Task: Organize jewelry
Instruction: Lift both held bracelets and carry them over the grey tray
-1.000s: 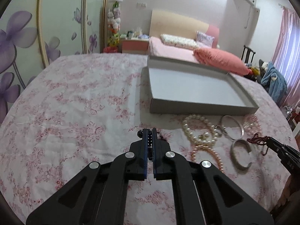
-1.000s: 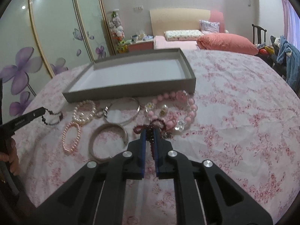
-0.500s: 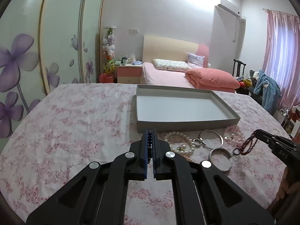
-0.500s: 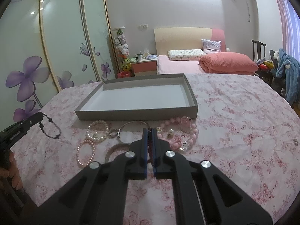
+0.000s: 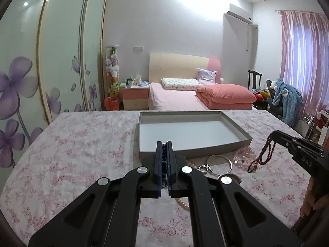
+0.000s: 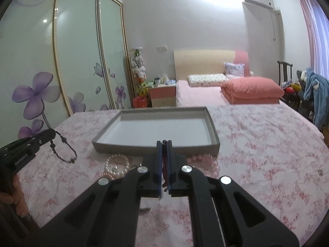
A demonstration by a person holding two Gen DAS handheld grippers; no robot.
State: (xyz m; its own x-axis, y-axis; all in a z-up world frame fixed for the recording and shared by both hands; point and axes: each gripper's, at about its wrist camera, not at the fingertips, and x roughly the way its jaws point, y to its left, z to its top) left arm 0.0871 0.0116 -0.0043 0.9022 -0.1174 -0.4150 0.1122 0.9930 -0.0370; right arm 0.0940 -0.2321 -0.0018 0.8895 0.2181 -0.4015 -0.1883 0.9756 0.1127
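— What's cut off near the grey tray [image 5: 193,130]?

— My left gripper [image 5: 164,144] hides the pearls, pinching dark beads [image 6: 63,150]. The right gripper [image 6: 164,143] pinches a red strand [image 5: 265,154], dangling beside the tray — seen whole only from the opposite camera.

I count two grippers, the left gripper [image 5: 164,144] and right gripper [image 6: 164,143], each pinching one bead strand, one grey tray [image 5: 236,144], two pearl bracelets [image 6: 117,165], one pink bead bracelet [image 6: 207,162], two silver bangles [image 5: 219,160]
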